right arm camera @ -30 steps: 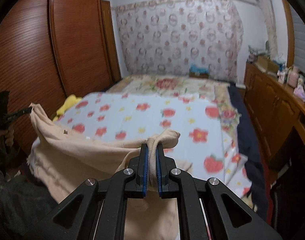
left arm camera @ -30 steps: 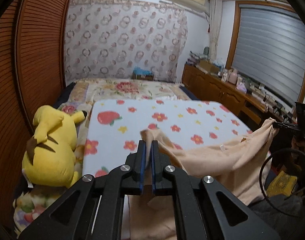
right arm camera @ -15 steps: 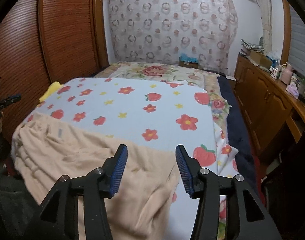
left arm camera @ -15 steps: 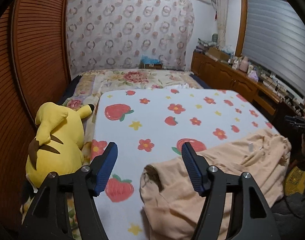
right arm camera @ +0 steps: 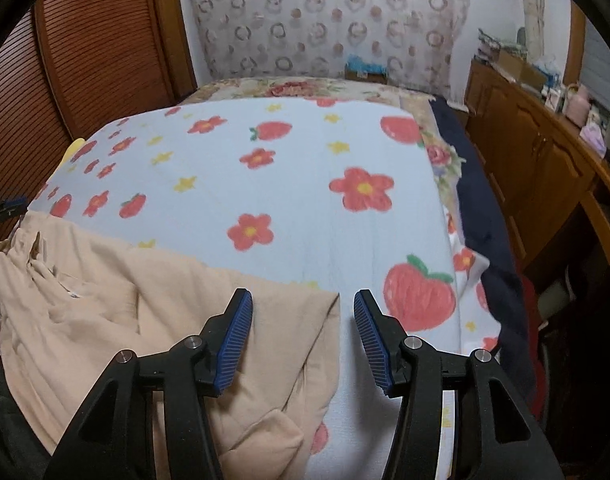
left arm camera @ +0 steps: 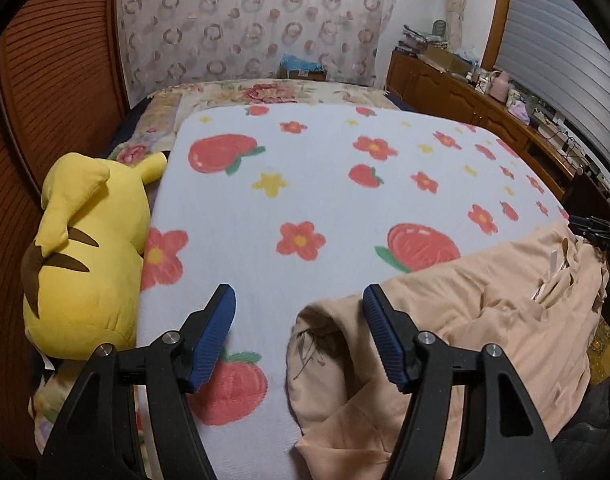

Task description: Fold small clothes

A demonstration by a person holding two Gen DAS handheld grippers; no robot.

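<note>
Left wrist view: the left gripper (left arm camera: 299, 308) fills the bottom of the frame. Its jaws have just been opening and now stand wide apart and released, gripping nothing. The peach garment (left arm camera: 465, 320) lies crumpled on the strawberry blanket (left arm camera: 305, 184) at lower right. One rumpled corner sits below the gap between the jaws, beside the right finger (left arm camera: 379, 334), without being pinched. A yellow plush (left arm camera: 81, 248) lies at the left edge, just beside the blanket. A wooden cabinet (left arm camera: 465, 100) runs along the upper right.

Right wrist view: the right gripper (right arm camera: 303, 312) is likewise released, jaws just opened and apart, nothing clamped. The garment (right arm camera: 105, 312) spreads across the lower left on the blanket (right arm camera: 305, 168); its edge passes beneath the left finger (right arm camera: 235, 334) and ends in the gap. A dark cover (right arm camera: 481, 200) hangs at the blanket's right side.
</note>
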